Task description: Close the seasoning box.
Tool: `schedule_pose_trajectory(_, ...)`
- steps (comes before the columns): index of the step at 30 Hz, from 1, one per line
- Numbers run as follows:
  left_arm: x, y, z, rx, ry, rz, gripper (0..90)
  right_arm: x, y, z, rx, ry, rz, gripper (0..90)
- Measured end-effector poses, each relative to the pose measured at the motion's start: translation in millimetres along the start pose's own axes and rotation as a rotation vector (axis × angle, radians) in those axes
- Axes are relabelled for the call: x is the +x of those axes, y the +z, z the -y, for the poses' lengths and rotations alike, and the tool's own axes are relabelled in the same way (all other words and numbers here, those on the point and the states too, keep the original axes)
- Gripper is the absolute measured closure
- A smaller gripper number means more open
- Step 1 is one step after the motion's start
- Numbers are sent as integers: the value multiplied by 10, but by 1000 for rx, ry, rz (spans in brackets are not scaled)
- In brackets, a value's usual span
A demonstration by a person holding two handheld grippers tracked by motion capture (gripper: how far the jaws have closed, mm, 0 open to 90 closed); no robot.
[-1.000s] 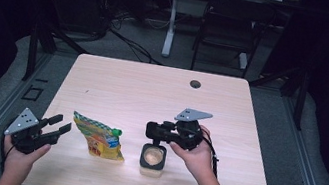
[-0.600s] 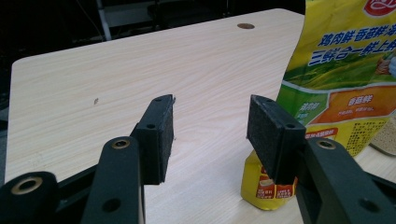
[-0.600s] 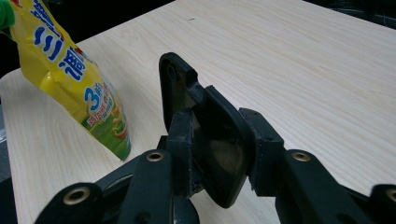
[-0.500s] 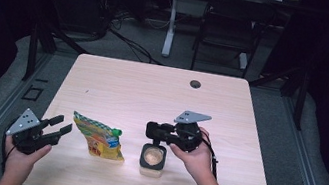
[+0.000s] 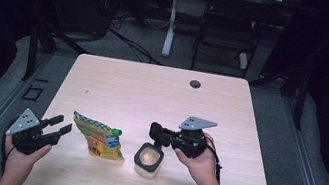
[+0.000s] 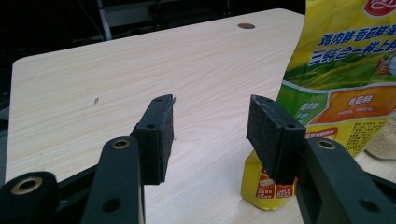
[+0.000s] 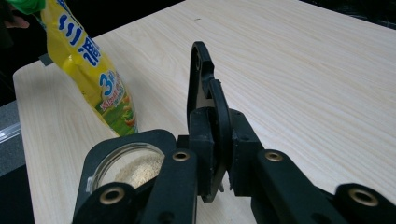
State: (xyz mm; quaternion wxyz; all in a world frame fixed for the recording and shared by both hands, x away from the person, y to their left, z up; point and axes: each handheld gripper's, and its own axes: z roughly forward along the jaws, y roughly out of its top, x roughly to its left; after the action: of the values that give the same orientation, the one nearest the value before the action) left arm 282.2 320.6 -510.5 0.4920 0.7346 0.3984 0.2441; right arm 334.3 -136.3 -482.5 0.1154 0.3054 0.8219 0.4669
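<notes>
Evidently, the right hand-held gripper (image 5: 155, 132) is clamping a black lid (image 7: 205, 93) beside the opened jar (image 5: 148, 160); the left hand-held gripper (image 5: 59, 124) is gaping wide, seemingly lining up on the yellow pouch (image 5: 98, 135).

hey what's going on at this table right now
A person holds a tool in each hand at a light wooden table. The right tool is shut on a thin black lid or clip, held just above an open square jar with a black rim that holds tan granules. The left tool is open and holds nothing, pointing toward a yellow and green printed seasoning pouch beside the jar.
</notes>
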Motion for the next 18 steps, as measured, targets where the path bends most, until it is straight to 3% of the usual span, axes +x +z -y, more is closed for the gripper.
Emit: schedule_pose_trajectory(18, 6, -5, 0, -2, -1, 0, 511, 48, -36, 43, -21, -6, 28, 846)
